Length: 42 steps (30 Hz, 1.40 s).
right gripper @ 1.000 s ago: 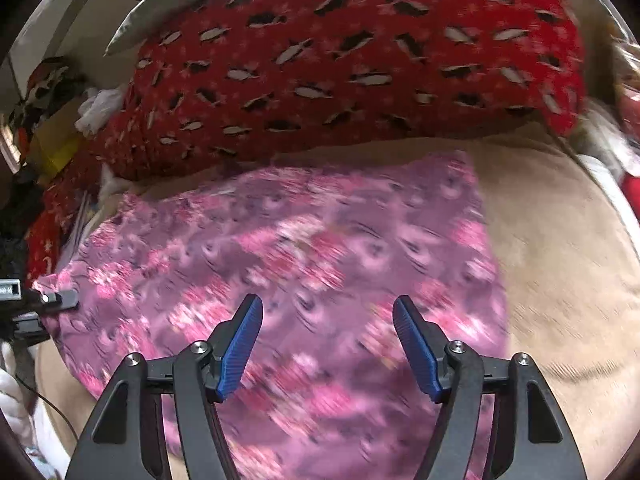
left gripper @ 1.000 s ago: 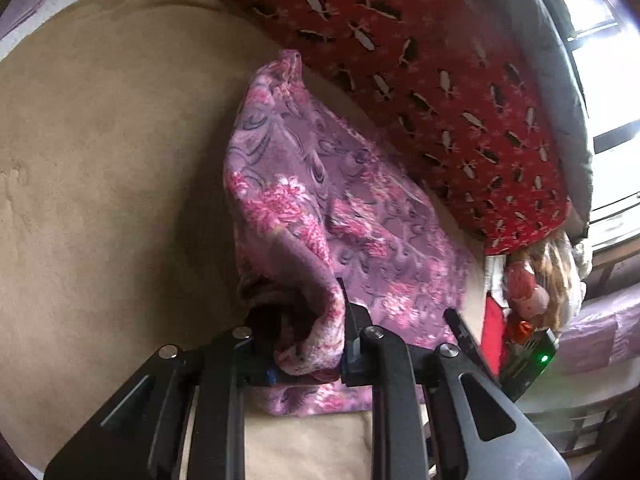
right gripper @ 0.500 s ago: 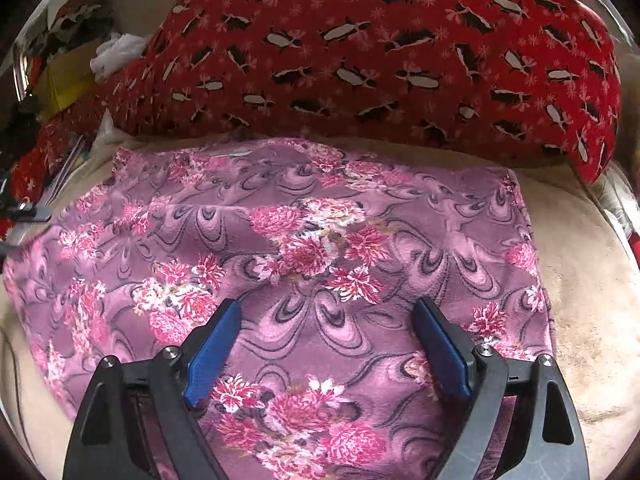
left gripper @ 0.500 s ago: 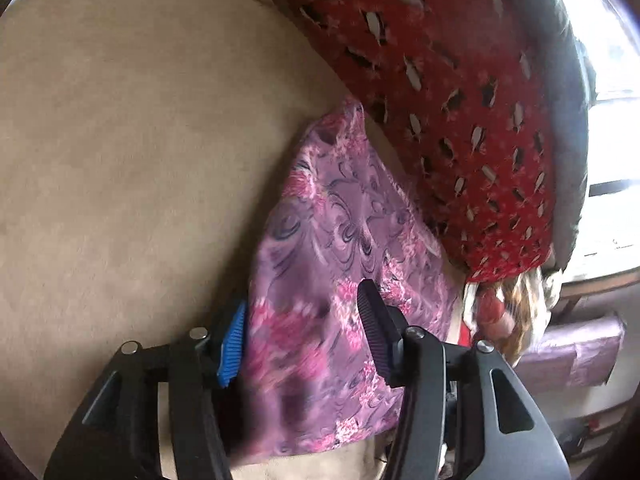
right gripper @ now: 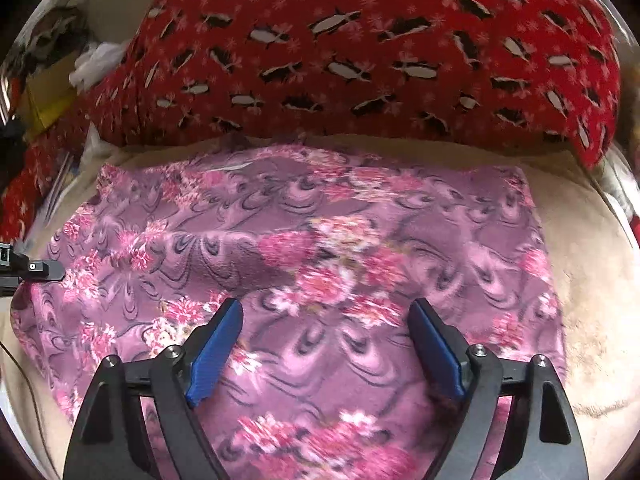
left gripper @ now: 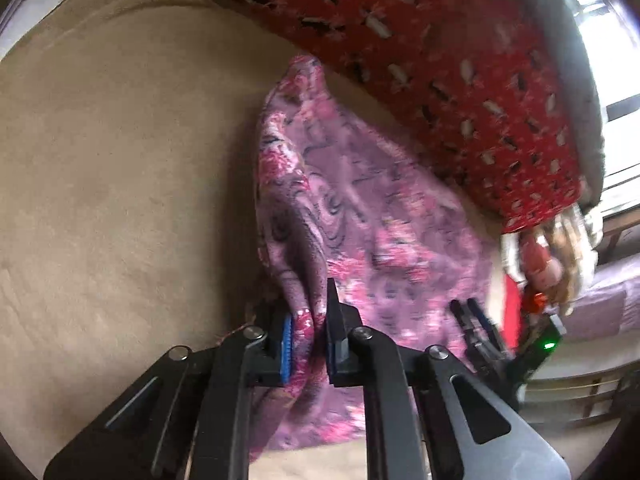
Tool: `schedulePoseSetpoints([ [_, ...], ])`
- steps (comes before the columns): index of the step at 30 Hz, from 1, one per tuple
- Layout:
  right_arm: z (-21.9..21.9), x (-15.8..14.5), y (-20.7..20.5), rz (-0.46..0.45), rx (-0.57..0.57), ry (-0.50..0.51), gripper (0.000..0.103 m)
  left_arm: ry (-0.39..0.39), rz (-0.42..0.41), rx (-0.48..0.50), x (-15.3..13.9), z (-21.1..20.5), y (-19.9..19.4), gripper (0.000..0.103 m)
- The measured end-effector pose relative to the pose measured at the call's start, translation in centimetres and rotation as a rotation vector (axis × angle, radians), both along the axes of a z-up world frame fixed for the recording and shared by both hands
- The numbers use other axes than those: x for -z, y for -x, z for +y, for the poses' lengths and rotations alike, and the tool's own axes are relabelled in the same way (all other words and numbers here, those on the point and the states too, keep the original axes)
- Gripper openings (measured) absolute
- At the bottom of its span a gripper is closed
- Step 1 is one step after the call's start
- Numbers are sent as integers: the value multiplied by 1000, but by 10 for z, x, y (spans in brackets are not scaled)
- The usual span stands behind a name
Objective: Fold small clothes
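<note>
step: regrasp for fold. left gripper point(left gripper: 308, 344) jaws just closed, pinching purple floral cloth point(left gripper: 360, 216) edge. right gripper point(right gripper: 324, 348) jaws wide, empty, above cloth; next: grab near edge.

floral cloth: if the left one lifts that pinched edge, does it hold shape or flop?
Likely flops: the floral cloth bunches into folds where the left hand-held gripper pinches it. Probably light, since it drapes thin and flat on the tan blanket. The fuzzy blanket may drag on it.
</note>
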State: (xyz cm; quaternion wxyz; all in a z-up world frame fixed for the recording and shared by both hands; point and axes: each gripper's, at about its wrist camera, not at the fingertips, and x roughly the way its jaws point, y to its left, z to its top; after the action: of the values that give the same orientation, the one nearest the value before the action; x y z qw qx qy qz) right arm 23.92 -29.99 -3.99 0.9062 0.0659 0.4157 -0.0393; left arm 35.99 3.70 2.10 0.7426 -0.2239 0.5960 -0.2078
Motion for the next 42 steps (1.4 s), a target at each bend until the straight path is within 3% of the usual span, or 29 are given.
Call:
schedulePoseSetpoints([
  [10,-54,-17,36,-21,59,60,86,114,-46,71,-55,-66,24,5],
  [13,-71,-9,42,0,83,44,87,129,-44,103,-62,-93,32,5],
  [14,-76,3,39,46,76,30,88,132,-41,111,-63,-102,35,5],
  [16,-83,18,42,49,79,-28,97,120,-36,133,-61,-121,39,5],
  [18,-91,25,52,-29,104,-94,97,88,-28,153,-57,-138,43,5],
  [27,-89,26,56,-76,95,-102,99,-19,80,158,-12,-183,48,5],
  [32,-91,25,60,-81,95,-105,99,-51,152,116,23,-190,48,8],
  [38,-92,25,61,-85,92,-111,99,16,119,109,6,-167,59,13],
  [42,-92,26,60,-85,92,-109,99,29,91,33,-6,-130,49,18],
])
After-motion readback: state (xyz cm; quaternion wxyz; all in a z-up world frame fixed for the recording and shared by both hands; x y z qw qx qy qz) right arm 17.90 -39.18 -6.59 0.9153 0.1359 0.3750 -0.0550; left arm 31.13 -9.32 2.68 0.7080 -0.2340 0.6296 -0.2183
